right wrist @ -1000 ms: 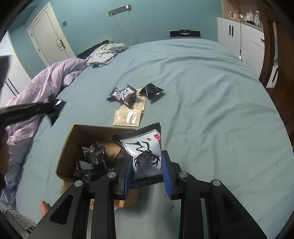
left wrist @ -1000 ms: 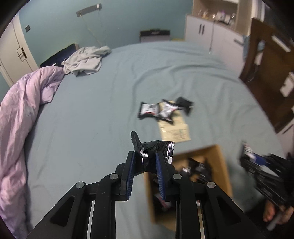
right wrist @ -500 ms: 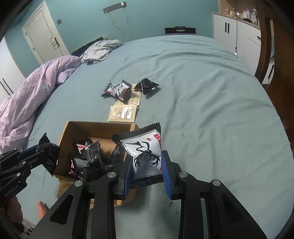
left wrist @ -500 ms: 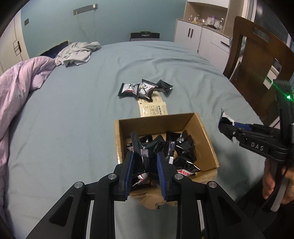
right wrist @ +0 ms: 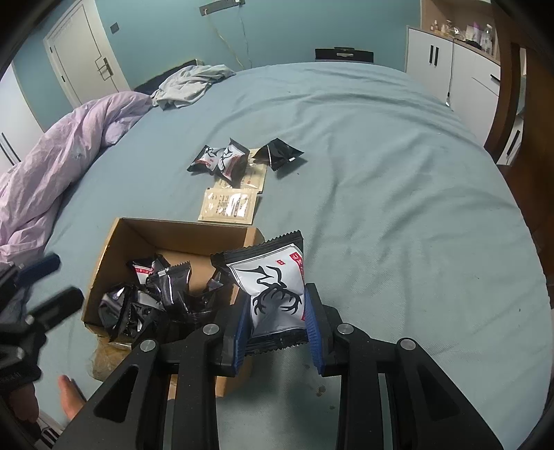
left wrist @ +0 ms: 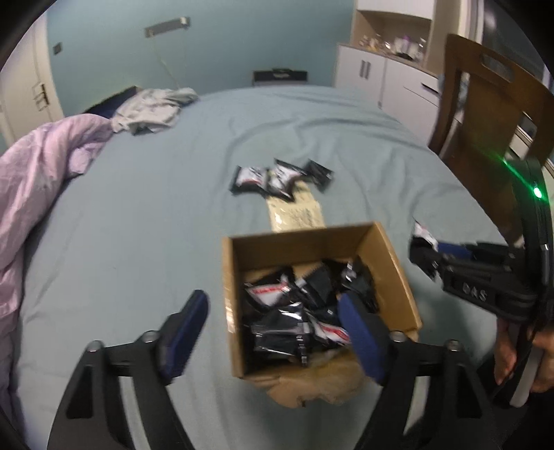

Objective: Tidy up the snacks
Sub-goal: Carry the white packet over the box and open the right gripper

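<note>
While left gripper (left wrist: 273, 329) fingers spread wider, empty, over cardboard box (left wrist: 391, 249), right gripper (right wrist: 277, 327) fingers clamp snack packet (right wrist: 273, 290).

Teal walls (right wrist: 277, 31), white cabinets (right wrist: 446, 65), a blue-sheeted bed (right wrist: 381, 155).

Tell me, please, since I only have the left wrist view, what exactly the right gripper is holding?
Observer: The right gripper is shut on a white packet printed with black antlers, pinched by its lower half.
Operator: Is it over the box?
Observer: In the right wrist view the packet overlaps the right wall of the box; its height I cannot tell.
Operator: What else lies loose?
Observer: Beyond the box, three dark packets and two flat beige sachets, one partly under the packets.
</note>
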